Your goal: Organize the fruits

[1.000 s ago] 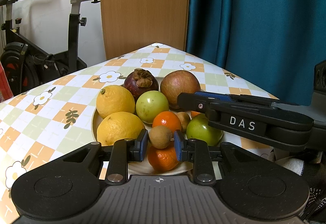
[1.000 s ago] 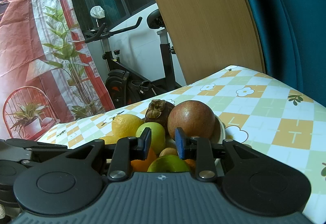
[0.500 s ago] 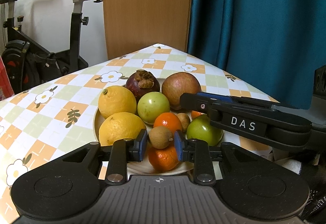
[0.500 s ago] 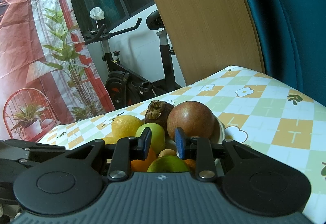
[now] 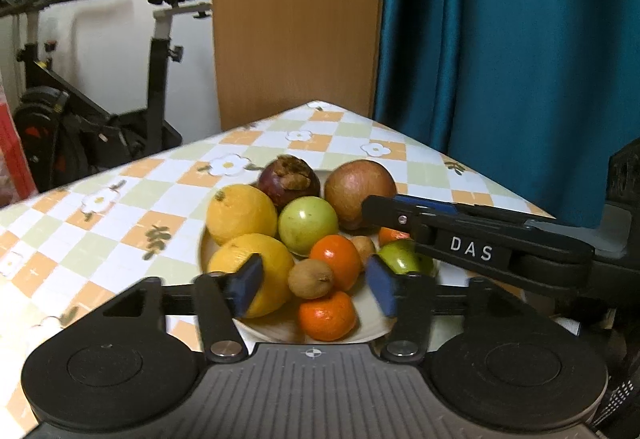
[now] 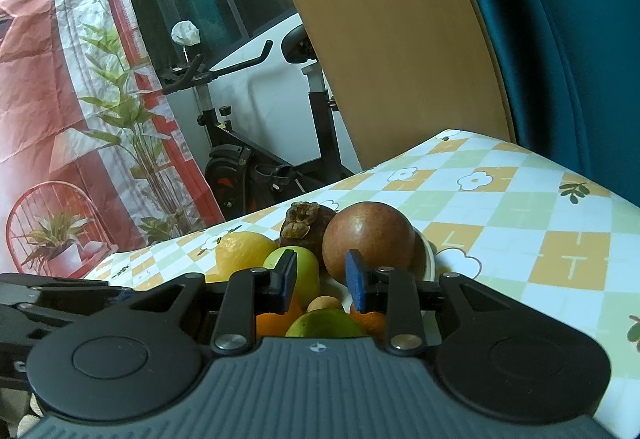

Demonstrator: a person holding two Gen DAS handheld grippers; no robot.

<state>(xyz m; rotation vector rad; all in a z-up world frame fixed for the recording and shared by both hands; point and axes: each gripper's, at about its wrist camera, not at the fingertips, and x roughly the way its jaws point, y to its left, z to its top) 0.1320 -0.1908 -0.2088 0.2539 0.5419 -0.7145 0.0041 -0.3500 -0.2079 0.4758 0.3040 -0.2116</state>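
Left wrist view
Left gripper (image 5: 314,285): jaws spread wide, blue pads well apart, nothing between them gripped.
Longan (image 5: 311,278): small brown fruit lying on the pile, in the gap between the pads but touching neither.
Plate (image 5: 370,327): pale round dish on the checked tablecloth (image 5: 120,207), heaped with fruit.
Lemons: near lemon (image 5: 256,271) partly behind the left pad; far lemon (image 5: 242,214) just behind it.
Green fruit: green apple (image 5: 308,225) at the centre; a second green fruit (image 5: 400,257) at the right, under the other tool.
Tangerines: one (image 5: 335,255) beside the longan, another (image 5: 327,315) at the plate's near edge.
Back row: mangosteen (image 5: 289,181) and reddish-brown round fruit (image 5: 358,189), side by side.
Right gripper body (image 5: 472,239): black arm marked DAS reaching in from the right, over the plate's right side.

Right wrist view
Right gripper (image 6: 321,281): jaws part-way apart, holding nothing; it hovers low at the plate's edge.
Fruit ahead: the reddish-brown round fruit (image 6: 368,239) beyond the right pad, the mangosteen (image 6: 306,225) and green apple (image 6: 294,267) beyond the left.
Below the fingers: the second green fruit (image 6: 326,323) and what seems to be a longan (image 6: 324,304), largely hidden.
Room: exercise bike (image 6: 240,159) and wooden panel (image 6: 392,39) behind the table.
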